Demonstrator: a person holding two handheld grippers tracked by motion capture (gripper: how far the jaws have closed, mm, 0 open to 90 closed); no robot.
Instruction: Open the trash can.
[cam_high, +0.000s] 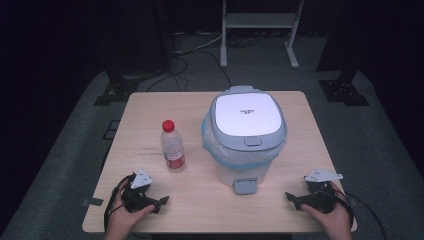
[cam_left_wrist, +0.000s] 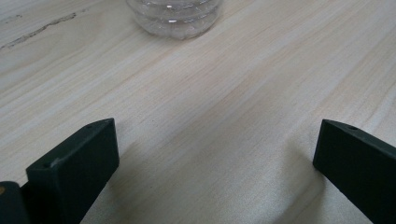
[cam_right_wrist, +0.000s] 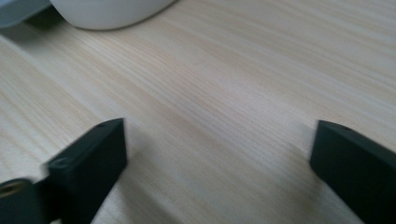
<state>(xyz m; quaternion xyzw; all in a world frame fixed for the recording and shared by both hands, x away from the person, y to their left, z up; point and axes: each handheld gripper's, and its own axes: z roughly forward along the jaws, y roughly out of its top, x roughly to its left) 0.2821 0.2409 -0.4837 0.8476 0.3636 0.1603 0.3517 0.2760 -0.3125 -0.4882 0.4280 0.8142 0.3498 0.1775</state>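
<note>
Bottle (cam_high: 173, 146) (red cap, upright) stands left of centre on my worktop (cam_high: 150, 105), at about 9 o'clock from the bin (cam_high: 246, 137) and near it. My left tongs (cam_high: 161, 204) rest at the bottle's 7 o'clock, jaws apart with bare wood between them. My right tongs (cam_high: 292, 199) lie at the bin's 4 o'clock, likewise spread and holding nothing.

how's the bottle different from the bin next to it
The bottle is clear plastic with a red cap; the bin is white with a grey-rimmed lid. The bottle is slim and much smaller; the bin is broad and bulky. The bin has a bluish bag folded over its rim and a foot pedal at its base; the bottle has only a red label. Both stand upright and closed on the table.
</note>
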